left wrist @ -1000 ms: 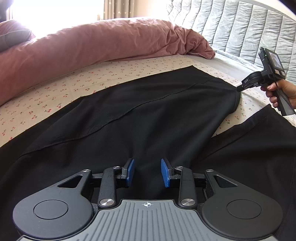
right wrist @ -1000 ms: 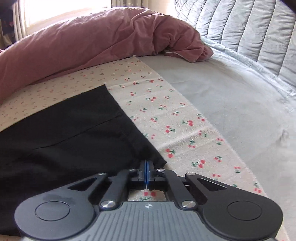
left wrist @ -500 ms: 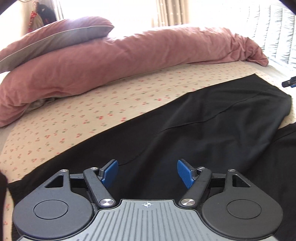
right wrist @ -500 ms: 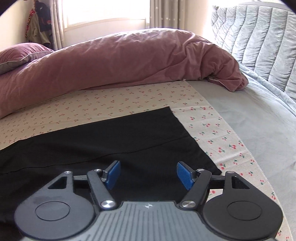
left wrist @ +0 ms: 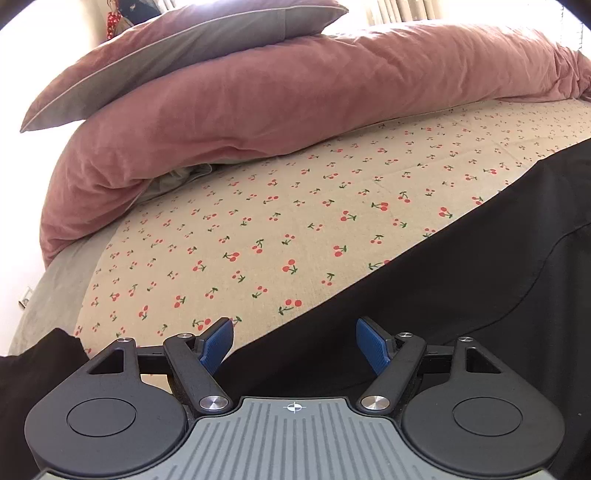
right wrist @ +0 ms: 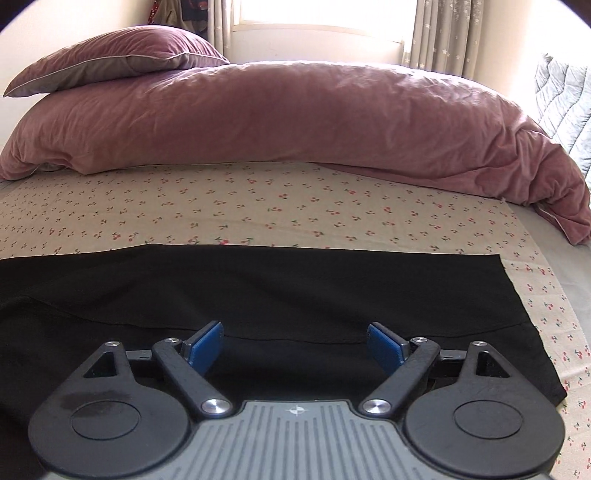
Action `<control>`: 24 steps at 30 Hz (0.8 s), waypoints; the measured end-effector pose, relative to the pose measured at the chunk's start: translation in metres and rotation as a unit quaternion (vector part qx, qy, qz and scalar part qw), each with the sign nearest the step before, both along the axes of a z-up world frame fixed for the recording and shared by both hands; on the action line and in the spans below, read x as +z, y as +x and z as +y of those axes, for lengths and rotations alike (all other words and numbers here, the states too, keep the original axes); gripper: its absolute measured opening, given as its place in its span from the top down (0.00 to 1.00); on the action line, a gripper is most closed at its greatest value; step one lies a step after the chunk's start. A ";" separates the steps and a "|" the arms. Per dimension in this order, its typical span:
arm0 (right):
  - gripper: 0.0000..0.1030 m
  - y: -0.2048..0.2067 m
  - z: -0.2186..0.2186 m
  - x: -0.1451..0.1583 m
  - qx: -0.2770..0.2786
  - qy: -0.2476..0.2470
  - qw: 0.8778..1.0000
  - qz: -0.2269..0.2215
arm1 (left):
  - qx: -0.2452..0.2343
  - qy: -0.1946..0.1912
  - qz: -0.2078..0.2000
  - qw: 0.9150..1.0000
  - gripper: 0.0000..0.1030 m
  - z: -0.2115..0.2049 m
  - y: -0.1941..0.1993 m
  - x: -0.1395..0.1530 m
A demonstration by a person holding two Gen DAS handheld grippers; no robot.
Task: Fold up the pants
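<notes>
Hovering tilted down over black pants (right wrist: 295, 291): left gripper (left wrist: 295, 345), right gripper (right wrist: 295, 345), fingers just spread, nothing between.

A cream bedsheet printed with small red cherries (right wrist: 295, 206) covers the bed. Along its far side lies a long, rumpled dusty-pink duvet (right wrist: 295, 122), and a mauve pillow with pale piping (right wrist: 118, 59) rests on the duvet's left end. Behind them hang beige curtains (right wrist: 443, 33) beside a bright window (right wrist: 317, 14). A quilted grey cover (right wrist: 561, 96) shows at the right edge.
</notes>
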State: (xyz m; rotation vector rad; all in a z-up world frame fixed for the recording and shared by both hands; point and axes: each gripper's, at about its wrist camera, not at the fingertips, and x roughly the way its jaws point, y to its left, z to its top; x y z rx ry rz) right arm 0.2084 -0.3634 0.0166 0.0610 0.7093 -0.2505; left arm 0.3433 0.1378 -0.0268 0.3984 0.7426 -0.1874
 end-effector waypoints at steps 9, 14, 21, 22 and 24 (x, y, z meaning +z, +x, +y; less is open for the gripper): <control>0.17 0.057 0.002 -0.015 -0.021 0.034 0.999 0.030 | -0.053 -0.053 0.033 0.997 0.38 0.004 0.030 -0.017; 0.17 0.077 -0.027 -0.025 -0.087 0.093 0.991 0.030 | -0.063 -0.096 0.052 0.992 0.76 0.006 0.031 -0.018; 0.17 0.095 -0.072 -0.033 -0.190 0.170 0.967 0.006 | -0.046 -0.114 0.036 0.992 1.00 -0.001 0.027 -0.021; 0.16 0.097 -0.075 -0.034 -0.202 0.175 0.964 0.001 | -0.044 -0.113 0.030 0.992 1.00 -0.002 0.025 -0.022; 0.13 0.104 -0.079 -0.038 -0.227 0.177 0.958 -0.009 | -0.035 -0.117 0.021 0.992 1.00 -0.001 0.023 -0.023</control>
